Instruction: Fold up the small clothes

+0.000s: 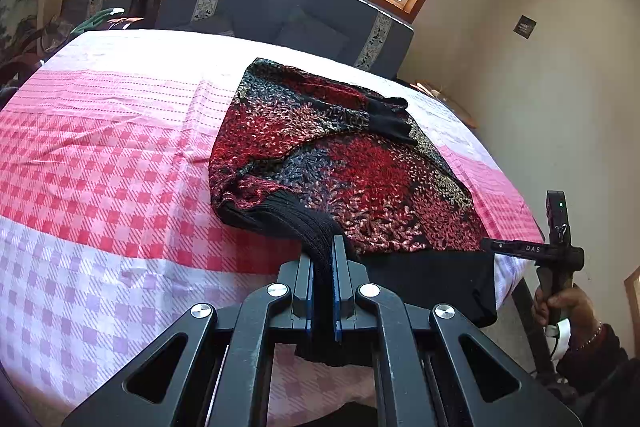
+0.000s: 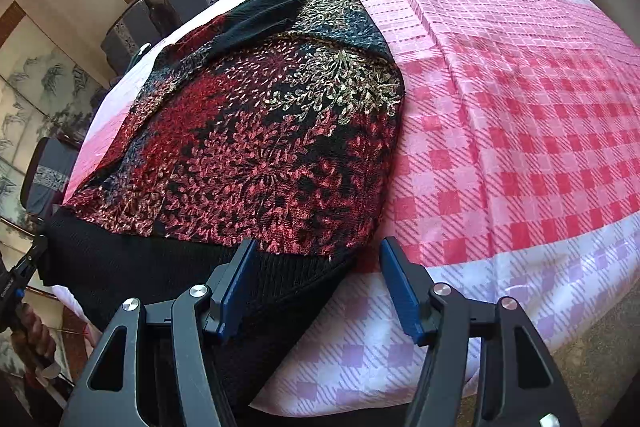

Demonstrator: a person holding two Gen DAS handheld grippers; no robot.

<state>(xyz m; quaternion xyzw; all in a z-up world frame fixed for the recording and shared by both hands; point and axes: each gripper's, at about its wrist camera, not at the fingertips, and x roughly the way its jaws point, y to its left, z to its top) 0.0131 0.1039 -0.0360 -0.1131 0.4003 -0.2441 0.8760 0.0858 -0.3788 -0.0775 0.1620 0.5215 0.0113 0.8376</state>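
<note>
The left fingers [image 1: 323, 279] pinch the sweater's [image 1: 320, 155] black cuff [image 1: 308, 223]; the right fingers [image 2: 320, 287] gape empty over its hem [image 2: 200, 267]. The sweater lies on the tabletop [image 1: 100, 147], hem overhanging, so pulling may drag it off. Only the right view shows the open fingers; cuff contact probably holds.

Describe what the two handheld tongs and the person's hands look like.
Both tongs, left and right, are matte black linkage frames with round silver pivot bolts and blue finger pads. In the left view the right tool bears white lettering and a small green light. The hand gripping it wears a beaded bracelet and a dark sleeve.
</note>
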